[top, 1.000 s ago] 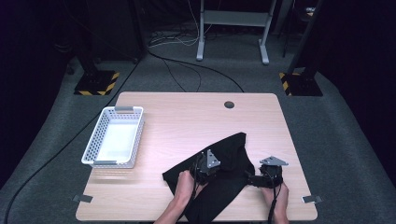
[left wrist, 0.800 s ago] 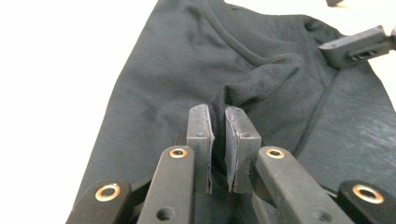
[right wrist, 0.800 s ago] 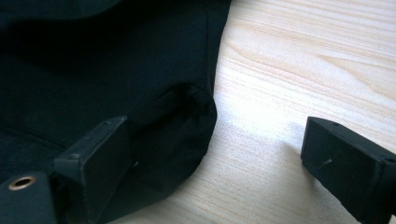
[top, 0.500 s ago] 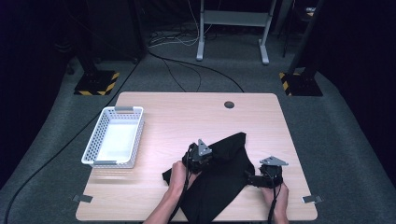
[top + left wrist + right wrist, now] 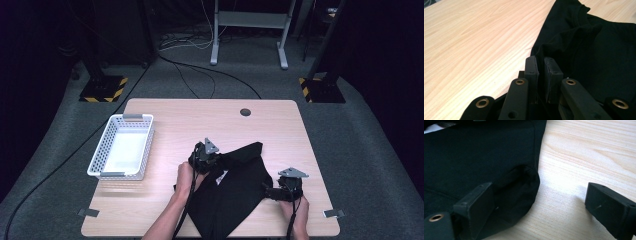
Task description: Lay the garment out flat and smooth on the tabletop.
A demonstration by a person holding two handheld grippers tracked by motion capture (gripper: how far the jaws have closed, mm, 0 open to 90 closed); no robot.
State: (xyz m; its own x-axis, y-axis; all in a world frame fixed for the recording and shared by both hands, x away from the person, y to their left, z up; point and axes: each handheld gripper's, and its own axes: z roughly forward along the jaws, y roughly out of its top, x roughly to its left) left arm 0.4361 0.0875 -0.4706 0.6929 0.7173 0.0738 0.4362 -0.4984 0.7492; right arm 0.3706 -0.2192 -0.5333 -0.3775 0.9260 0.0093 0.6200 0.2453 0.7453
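This looks like a lab or recording studio rather than a home. A lone wooden worktop (image 5: 210, 125) stands on grey carpet (image 5: 380, 165) in a dark room. At the upper middle of the frame are the metal legs of a stand (image 5: 248, 35), with loose cables (image 5: 200, 80) trailing across the floor. Weighted bases with yellow-black hazard stripes (image 5: 104, 90) sit at upper left and upper right.

Both forearms reach in from the near edge. The left hand (image 5: 186, 176) holds the left tool (image 5: 204, 156) farther forward, its grey three-cornered plate on top; its two jaws stand nearly together, a narrow slit between the pads (image 5: 532, 68). The right hand (image 5: 295, 210) keeps the right tool (image 5: 272, 192) low near the edge, pointing inward, jaws spread wide apart.
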